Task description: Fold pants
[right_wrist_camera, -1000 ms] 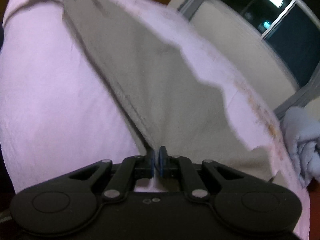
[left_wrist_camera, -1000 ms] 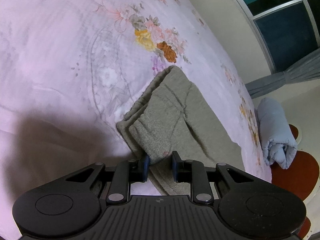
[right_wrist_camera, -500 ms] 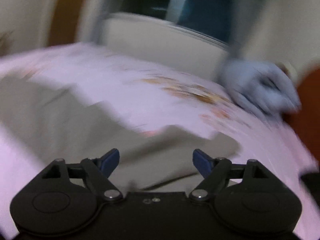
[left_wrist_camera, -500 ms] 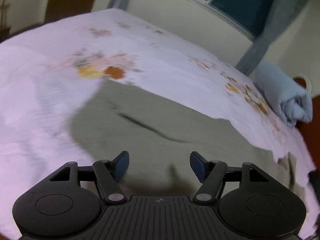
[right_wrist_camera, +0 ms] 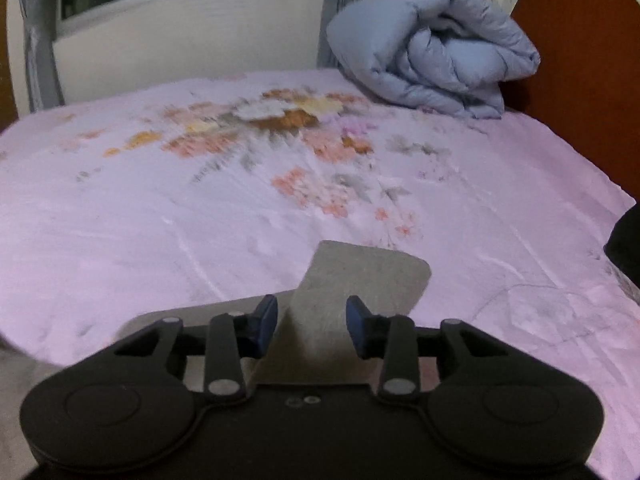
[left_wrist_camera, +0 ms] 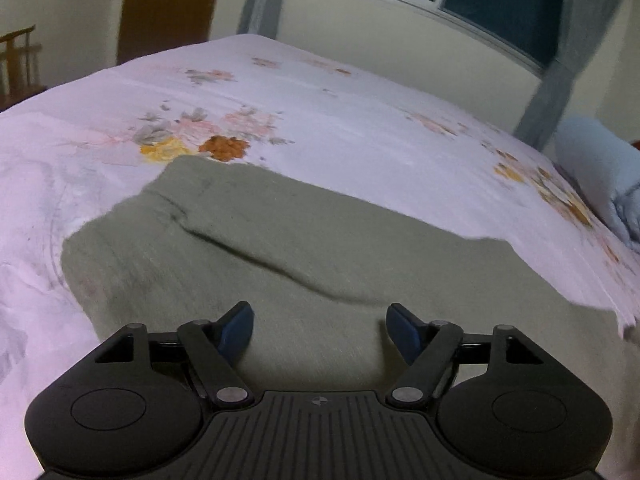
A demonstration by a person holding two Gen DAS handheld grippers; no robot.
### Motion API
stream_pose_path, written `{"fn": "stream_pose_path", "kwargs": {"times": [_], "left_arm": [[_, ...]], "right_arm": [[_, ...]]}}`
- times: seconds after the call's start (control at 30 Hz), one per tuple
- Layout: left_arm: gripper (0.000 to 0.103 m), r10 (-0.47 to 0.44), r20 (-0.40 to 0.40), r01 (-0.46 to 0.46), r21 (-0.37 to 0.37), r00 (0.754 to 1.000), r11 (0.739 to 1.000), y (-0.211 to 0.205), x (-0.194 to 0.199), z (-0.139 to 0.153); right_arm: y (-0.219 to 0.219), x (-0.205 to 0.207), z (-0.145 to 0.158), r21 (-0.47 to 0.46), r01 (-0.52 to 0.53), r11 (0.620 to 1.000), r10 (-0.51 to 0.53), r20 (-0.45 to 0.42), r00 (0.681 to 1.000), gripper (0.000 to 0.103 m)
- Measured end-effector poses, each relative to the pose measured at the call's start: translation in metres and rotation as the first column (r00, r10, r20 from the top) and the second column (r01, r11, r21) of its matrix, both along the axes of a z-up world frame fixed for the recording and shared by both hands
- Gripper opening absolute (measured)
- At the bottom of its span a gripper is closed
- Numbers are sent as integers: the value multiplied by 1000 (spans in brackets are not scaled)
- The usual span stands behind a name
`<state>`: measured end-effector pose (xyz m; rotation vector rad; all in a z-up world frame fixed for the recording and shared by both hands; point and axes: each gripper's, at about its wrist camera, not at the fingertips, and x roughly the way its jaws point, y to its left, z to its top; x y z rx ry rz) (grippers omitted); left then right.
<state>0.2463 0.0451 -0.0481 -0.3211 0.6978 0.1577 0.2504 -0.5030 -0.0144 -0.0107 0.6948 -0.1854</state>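
Observation:
The grey-green pants (left_wrist_camera: 256,240) lie folded flat on the pink floral bedsheet (left_wrist_camera: 360,128). My left gripper (left_wrist_camera: 320,330) hovers over their near part, jaws wide and still opening, nothing between them. In the right wrist view one end of the pants (right_wrist_camera: 360,280) pokes out onto the sheet. My right gripper (right_wrist_camera: 312,322) sits over that end with its jaws closing; cloth lies under the gap, and the blue pads (right_wrist_camera: 264,320) do not press on it.
A rolled light-blue duvet (right_wrist_camera: 432,56) rests at the head of the bed by the brown headboard (right_wrist_camera: 580,40). A window with grey curtains (left_wrist_camera: 560,60) lines the far wall. A wooden chair (left_wrist_camera: 20,60) stands far left. A dark object (right_wrist_camera: 624,244) sits at the right bed edge.
Both grippers let go of the pants and opened. Both rolled level and drew back over the bed. The right one swung toward the duvet end, opened wide, then narrowed again.

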Motion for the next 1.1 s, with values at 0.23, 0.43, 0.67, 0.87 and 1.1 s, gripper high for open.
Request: {"fn": "stream_pose_path", "kwargs": {"times": [0.23, 0.43, 0.67, 0.87, 1.1], "left_arm": [[78, 27, -9, -26, 31, 1000, 999, 0, 16, -8], [87, -2, -16, 3, 38, 1000, 999, -5, 20, -11], [89, -49, -19, 50, 7, 999, 999, 1, 17, -9], [89, -117, -38, 119, 64, 992, 991, 1, -3, -6], [89, -188, -95, 200, 142, 977, 969, -2, -12, -5]], "right_arm": [[12, 41, -17, -140, 39, 989, -48, -62, 997, 37], [30, 53, -19, -324, 68, 944, -115, -129, 985, 53], [-5, 18, 11, -239, 91, 967, -116, -94, 989, 0], [-42, -63, 69, -35, 133, 990, -129, 103, 986, 0], [-79, -162, 87, 75, 196, 978, -207, 193, 959, 0]]}}
